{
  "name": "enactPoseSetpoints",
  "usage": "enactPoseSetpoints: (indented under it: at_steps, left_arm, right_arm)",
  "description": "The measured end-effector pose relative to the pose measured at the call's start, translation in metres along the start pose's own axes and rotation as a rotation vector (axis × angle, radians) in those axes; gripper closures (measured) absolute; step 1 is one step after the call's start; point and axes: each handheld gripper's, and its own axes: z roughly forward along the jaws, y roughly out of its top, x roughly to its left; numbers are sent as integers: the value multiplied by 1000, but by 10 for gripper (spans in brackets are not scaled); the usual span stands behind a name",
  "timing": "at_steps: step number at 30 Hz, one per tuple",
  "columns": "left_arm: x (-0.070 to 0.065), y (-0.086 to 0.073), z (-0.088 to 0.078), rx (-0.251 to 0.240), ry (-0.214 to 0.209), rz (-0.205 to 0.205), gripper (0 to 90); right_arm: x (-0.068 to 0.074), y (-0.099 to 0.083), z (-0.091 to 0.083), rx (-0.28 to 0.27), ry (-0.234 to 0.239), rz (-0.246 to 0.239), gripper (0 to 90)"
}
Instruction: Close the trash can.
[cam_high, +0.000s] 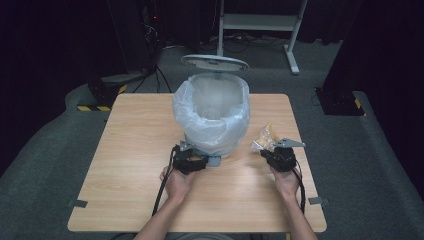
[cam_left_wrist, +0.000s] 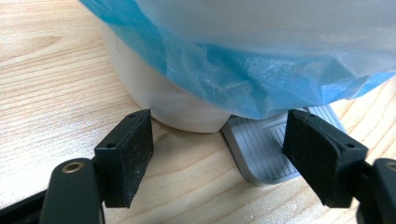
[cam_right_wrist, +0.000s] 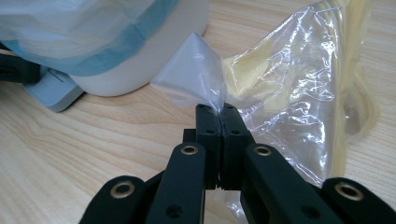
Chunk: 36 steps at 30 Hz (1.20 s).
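That crinkly clear plastic bag (cam_right_wrist: 285, 88), just right of the lined pedal bin (cam_high: 212, 117), looks feather-light, floppy and slippery, so the right gripper (cam_right_wrist: 218, 112), clamped tight on its near corner, seems well placed, while the left gripper (cam_left_wrist: 219, 140) gapes wide at the bin's pedal (cam_left_wrist: 261, 149).

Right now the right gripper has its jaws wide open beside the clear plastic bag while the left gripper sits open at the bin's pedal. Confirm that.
Not quite: the right gripper is not open beside the clear plastic bag; its jaws are shut on a corner of it, as the right gripper view shows. The rest holds: the left gripper sits open at the pedal of the lined bin.
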Motion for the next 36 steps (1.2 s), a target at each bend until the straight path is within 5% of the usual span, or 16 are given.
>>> enactPoseSetpoints:
  at_steps: [36]
  left_arm:
    - [0,0,0,-1,-2,0,246]
  right_arm:
    - [7,24,-46,-94,97,-8,894]
